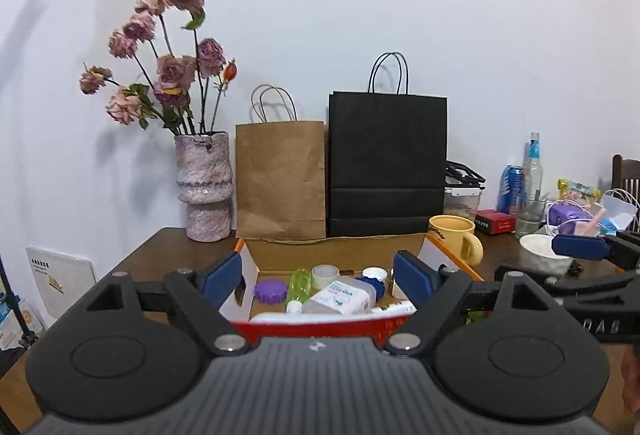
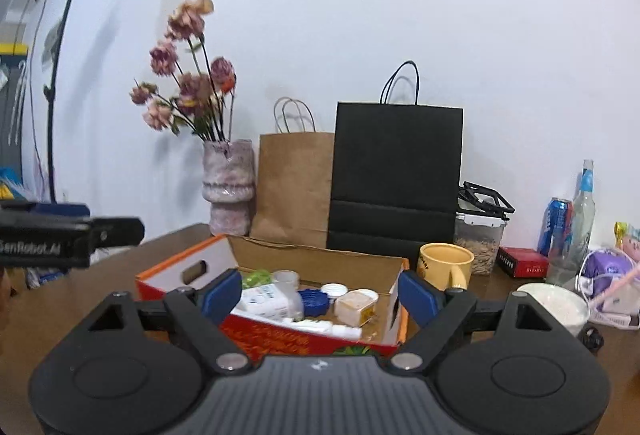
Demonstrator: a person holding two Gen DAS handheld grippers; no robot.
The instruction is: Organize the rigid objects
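One cardboard box [image 1: 332, 255] of small bottles and caps is seen at lower centre on the bench [image 1: 160, 251], behind it two paper bags [image 1: 280, 179], one vase [image 1: 204, 187], one mug [image 1: 454, 235]. Both the left gripper [image 1: 328, 277] and right gripper [image 2: 320, 295] are spread wide, nothing grasped. Only the right view shows a beige tub [image 2: 356, 307]; only the left, a purple cap [image 1: 271, 291].

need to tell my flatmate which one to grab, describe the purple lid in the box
Start at the open cardboard box in front of the paper bags. The purple lid lies at its left end, beside the green bottle. It is the only purple piece, with a scalloped edge.
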